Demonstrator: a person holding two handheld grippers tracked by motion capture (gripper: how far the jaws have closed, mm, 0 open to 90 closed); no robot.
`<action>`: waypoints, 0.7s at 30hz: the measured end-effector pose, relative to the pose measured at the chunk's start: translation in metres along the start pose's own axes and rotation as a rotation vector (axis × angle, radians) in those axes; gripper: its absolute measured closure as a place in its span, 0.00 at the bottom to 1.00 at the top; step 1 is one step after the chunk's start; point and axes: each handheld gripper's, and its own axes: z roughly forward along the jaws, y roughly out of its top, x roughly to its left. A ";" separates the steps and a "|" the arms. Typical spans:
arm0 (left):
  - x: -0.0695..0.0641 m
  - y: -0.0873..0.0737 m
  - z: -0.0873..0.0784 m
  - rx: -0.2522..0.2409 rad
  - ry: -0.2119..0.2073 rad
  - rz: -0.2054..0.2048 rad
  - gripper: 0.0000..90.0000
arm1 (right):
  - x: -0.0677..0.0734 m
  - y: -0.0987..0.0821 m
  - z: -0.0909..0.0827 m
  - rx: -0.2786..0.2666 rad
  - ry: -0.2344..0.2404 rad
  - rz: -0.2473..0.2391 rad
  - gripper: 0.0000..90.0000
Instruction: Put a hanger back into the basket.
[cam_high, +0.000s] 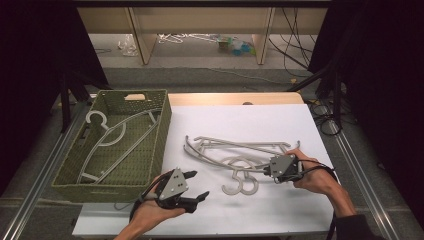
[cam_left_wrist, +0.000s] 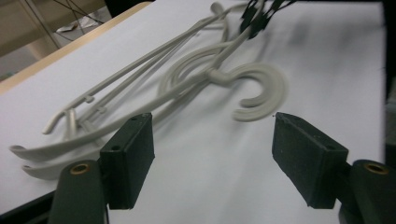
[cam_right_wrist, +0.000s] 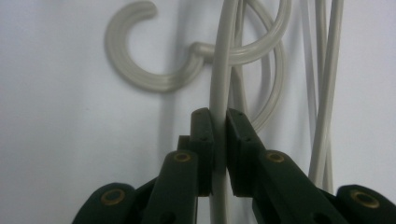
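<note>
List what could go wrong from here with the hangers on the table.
1. The right gripper is shut on one thin bar of a hanger; the smooth bar might slip or swivel between the jaws.
2. The second hanger lies tangled with it, hooks overlapping, so it may drag along when lifted.
3. The basket already holds a hanger; a new one might catch on the rim.

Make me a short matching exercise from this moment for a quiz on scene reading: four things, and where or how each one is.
1. left tool
2. right tool
3. green basket
4. hangers on the white sheet

A. holds a hanger inside
B. open, nothing between its jaws
C. lying in a pile, hooks toward the person
D. shut on a hanger bar

Pairs: 1-B, 2-D, 3-A, 4-C
</note>
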 end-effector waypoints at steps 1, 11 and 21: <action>0.003 0.001 0.004 0.001 0.015 0.001 0.35 | 0.000 0.001 -0.004 -0.002 -0.005 -0.003 0.92; 0.018 0.022 0.048 0.093 0.043 0.183 0.39 | 0.002 0.008 -0.017 -0.010 0.002 -0.015 0.92; 0.018 0.023 0.085 0.164 0.018 0.300 0.45 | 0.002 0.016 -0.025 -0.008 0.005 -0.010 0.92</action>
